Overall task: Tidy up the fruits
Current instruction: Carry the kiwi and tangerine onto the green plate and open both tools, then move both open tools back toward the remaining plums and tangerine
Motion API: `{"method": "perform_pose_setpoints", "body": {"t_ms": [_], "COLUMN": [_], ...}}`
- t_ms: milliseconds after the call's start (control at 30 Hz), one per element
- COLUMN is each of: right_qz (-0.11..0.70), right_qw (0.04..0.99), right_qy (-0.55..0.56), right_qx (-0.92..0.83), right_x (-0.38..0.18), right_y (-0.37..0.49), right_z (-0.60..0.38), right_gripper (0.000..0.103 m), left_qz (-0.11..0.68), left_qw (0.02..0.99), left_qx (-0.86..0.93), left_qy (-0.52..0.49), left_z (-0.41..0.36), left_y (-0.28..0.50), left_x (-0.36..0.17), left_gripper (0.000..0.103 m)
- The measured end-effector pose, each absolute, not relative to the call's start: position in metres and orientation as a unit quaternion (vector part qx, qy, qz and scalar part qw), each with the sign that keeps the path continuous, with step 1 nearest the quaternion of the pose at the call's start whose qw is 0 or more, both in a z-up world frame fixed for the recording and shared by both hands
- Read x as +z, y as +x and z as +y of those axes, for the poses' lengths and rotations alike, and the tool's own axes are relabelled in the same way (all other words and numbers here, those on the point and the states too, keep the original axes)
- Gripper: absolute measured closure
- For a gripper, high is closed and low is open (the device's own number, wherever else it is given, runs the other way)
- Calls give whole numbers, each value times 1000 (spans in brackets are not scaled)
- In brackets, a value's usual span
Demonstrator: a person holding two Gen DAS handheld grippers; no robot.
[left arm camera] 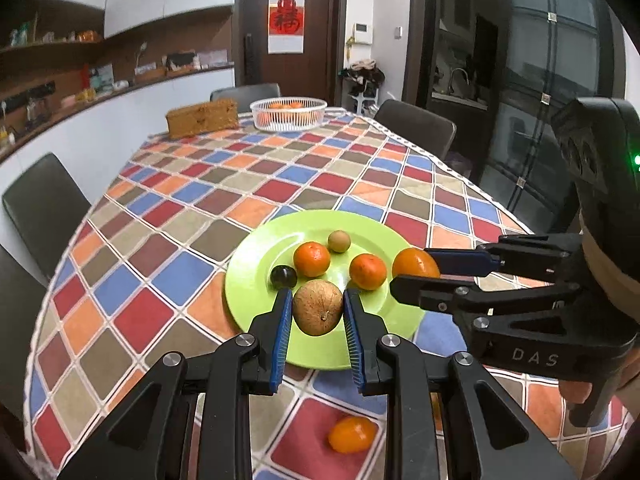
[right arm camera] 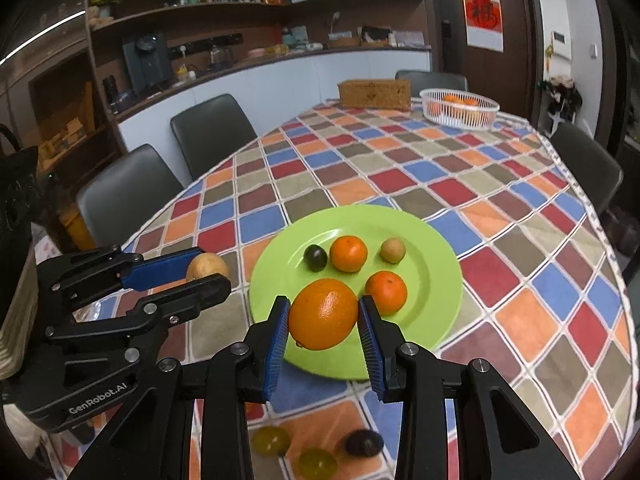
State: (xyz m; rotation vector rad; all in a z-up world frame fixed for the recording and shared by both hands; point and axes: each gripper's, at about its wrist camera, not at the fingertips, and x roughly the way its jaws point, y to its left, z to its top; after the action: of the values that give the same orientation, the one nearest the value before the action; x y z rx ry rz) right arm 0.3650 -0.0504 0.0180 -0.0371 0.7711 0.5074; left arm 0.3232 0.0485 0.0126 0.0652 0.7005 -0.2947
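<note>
A green plate [left arm camera: 256, 276] [right arm camera: 432, 240] lies on the checked tablecloth. On it sit two tangerines [left arm camera: 311, 258] [left arm camera: 368, 271], a dark plum [left arm camera: 283, 277] and a small tan fruit [left arm camera: 339, 241]. My left gripper [left arm camera: 316, 310] is shut on a brown round fruit [left arm camera: 317, 307] over the plate's near edge; it also shows in the right wrist view [right arm camera: 207, 267]. My right gripper [right arm camera: 323, 316] is shut on a large orange [right arm camera: 323, 314] above the plate's near side; the orange also shows in the left wrist view [left arm camera: 415, 263].
A small orange fruit [left arm camera: 352, 434] lies on the cloth near me. Two yellow-green fruits [right arm camera: 272, 440] [right arm camera: 316, 463] and a dark one [right arm camera: 363, 443] lie below the right gripper. A white basket [left arm camera: 288, 114] with oranges and a brown box [left arm camera: 202, 117] stand at the far end. Chairs surround the table.
</note>
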Motion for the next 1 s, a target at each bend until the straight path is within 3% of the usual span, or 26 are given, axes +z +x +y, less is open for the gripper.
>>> {"method": "perform_pose_setpoints", "body": {"t_ms": [433, 500, 600, 667, 1000], "right_qz": [428, 430, 428, 424, 364], "right_qw": [872, 872, 876, 880, 908], "right_qy": [-13, -16, -23, -23, -40], "right_qx": [238, 234, 221, 215, 206], "right_x": [-17, -20, -20, -17, 20], "right_y": [409, 410, 409, 407, 363], "right_z": [-39, -39, -41, -44, -59], "right_gripper": [67, 67, 65, 57, 57], "left_qz": [419, 416, 402, 396, 353], "left_qw": [894, 896, 904, 908, 927], "left_qx": [-158, -154, -144, -138, -123], "left_qy": [-7, -5, 7, 14, 41], "left_z": [54, 54, 54, 55, 51], "left_y": [374, 374, 370, 367, 316], "left_x": [-28, -28, -22, -18, 12], "left_gripper": [77, 76, 59, 59, 59]}}
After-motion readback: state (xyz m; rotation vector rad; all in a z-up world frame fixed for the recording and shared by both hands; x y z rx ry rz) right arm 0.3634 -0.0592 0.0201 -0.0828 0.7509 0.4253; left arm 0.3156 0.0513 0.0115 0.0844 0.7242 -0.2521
